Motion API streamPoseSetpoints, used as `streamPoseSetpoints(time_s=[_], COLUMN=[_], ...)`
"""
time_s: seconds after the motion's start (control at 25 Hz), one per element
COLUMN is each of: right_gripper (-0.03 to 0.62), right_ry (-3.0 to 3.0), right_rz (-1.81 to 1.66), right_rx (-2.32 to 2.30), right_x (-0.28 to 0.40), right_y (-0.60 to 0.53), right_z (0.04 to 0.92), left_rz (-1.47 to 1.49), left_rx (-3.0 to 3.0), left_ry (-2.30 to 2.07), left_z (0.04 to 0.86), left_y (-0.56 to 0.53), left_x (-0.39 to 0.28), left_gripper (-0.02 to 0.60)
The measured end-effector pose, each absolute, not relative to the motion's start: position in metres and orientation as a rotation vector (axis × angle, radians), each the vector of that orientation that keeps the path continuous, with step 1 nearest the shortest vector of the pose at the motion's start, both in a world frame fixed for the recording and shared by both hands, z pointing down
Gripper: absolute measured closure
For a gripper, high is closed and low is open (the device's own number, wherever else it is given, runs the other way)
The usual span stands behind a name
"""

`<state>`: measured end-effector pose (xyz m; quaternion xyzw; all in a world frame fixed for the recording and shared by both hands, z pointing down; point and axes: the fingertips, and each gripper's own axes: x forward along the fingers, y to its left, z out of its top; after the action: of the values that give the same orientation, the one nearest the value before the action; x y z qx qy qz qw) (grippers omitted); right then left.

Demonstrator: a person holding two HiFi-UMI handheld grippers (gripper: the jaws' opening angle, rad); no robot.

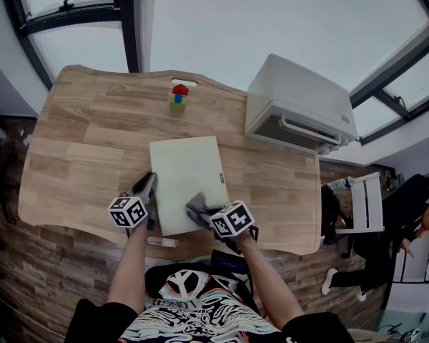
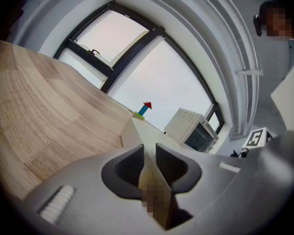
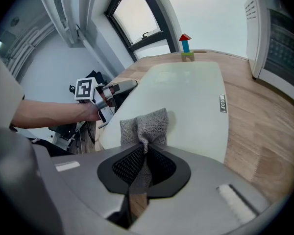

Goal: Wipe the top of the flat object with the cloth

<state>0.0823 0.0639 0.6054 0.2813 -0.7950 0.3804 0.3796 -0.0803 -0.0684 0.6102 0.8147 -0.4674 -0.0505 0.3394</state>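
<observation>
Bare table (image 1: 79, 141) lies open left of the board (image 1: 186, 177); a white appliance (image 1: 300, 104) blocks its far right.

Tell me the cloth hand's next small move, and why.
Probably sweep the cloth away along the board: the right tongs grip it at the near end, bare top lies beyond, and the left tongs clamp the board's edge.

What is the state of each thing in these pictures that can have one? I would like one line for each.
Left gripper: shut on the flat board's left edge.
Right gripper: shut on the cloth.
Cloth: bunched, resting on the board's near end.
Flat board: lying flat on the table.
Block tower: upright, apart from the board.
White appliance: door appears shut.
</observation>
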Motion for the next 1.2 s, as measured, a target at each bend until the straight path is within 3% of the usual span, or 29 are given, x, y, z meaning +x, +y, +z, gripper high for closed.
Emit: streamPoseSetpoints(time_s=[1.2], right_gripper=[0.574], right_ry=[-2.022], right_rz=[1.018], right_rx=[0.826], right_x=[0.122], right_y=[0.057], right_z=[0.605], left_rz=[-0.131], left_rx=[2.126], left_ry=[-1.226], left_z=[0.610], left_y=[-0.068], left_x=[-0.080], left_gripper=[0.465])
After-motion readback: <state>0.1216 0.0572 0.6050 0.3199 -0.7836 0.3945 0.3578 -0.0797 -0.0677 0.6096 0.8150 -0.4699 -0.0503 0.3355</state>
